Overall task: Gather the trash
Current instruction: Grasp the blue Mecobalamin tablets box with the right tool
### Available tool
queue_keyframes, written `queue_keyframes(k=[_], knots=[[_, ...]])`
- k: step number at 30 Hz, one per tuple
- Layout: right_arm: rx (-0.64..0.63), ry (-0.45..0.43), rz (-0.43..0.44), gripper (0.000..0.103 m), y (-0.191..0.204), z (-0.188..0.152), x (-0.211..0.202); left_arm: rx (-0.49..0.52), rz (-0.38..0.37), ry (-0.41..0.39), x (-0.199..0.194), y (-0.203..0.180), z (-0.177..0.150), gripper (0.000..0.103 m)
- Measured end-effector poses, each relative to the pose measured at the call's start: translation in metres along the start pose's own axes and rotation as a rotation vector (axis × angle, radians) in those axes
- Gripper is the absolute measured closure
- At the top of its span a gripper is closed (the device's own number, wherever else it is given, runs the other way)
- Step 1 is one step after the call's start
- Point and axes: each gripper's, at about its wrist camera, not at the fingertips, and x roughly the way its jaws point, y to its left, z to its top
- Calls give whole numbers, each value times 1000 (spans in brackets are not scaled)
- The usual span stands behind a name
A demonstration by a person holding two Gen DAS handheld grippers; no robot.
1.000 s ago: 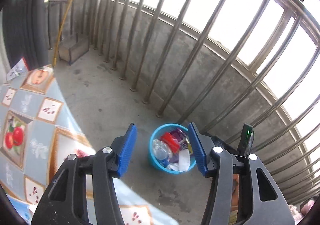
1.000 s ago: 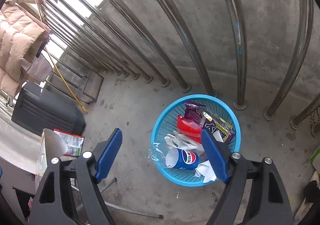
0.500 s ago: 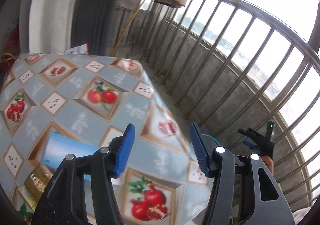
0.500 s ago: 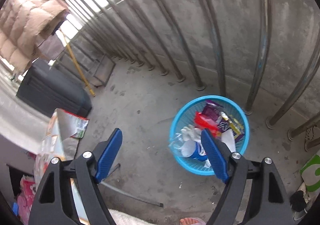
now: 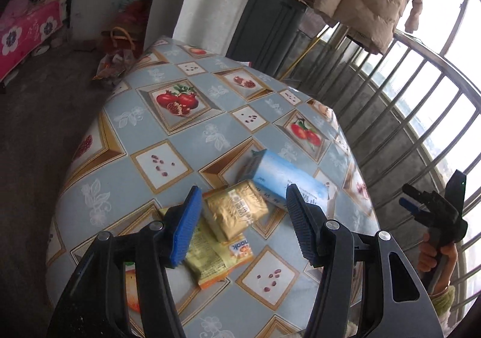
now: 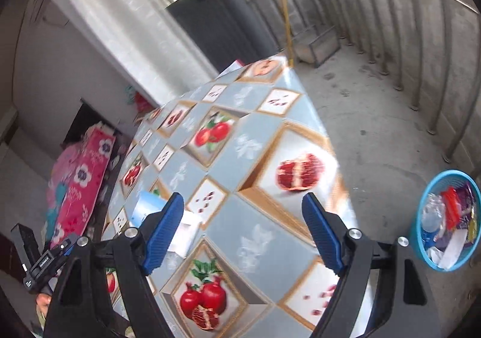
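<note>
Fingers of the left gripper stand moderately apart with nothing pressed between them; seen through the gap, a gold foil packet lies on the table below, clear of both blue pads. Just beyond it, touching or nearly so, a pale blue carton lies on its side, and under the packet's near edge a yellow and orange snack wrapper lies flat. All three sit near the table's close right part, on a tablecloth printed with pomegranates.

The right gripper has its fingers wide and empty too. It hangs over the table's corner, and part of the blue carton shows behind its left finger. Off to the right, on the concrete floor by the railing, stands the blue waste basket, already holding a clear bottle, red and purple wrappers and white paper.

By my reading, this is the approach to the next pickup: both grippers are empty and turned toward the litter on the table. The foil packet is best lined up with the left fingers, so the next move would be to lower them astride it and close. It is thin and lies on another wrapper, so the pads need to reach table level to catch its edges, or the wrapper below may be dragged along.
</note>
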Motion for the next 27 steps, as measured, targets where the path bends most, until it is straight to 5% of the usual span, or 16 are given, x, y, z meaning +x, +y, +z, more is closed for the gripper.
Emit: queue_keyframes(k=[5,10,15,17,20,27], knots=[[-159,126,40,24,74,5,64,-22,11,50,16,20,-19,50],[-298,197,40,24,127,7,113,-35,-54,61,26,27,-24,57],[-474,269,-35,24,159,1,158,13,-67,12,38,29,-12,60],[-534,306,-47,24,169,-7,171,3,-60,27,49,34,-7,68],[-557,348,-32,24,169,-17,180,-34,-82,76,66,44,-8,79],[-482,375,-29,24,163,-30,169,-106,-150,124,62,47,-22,79]])
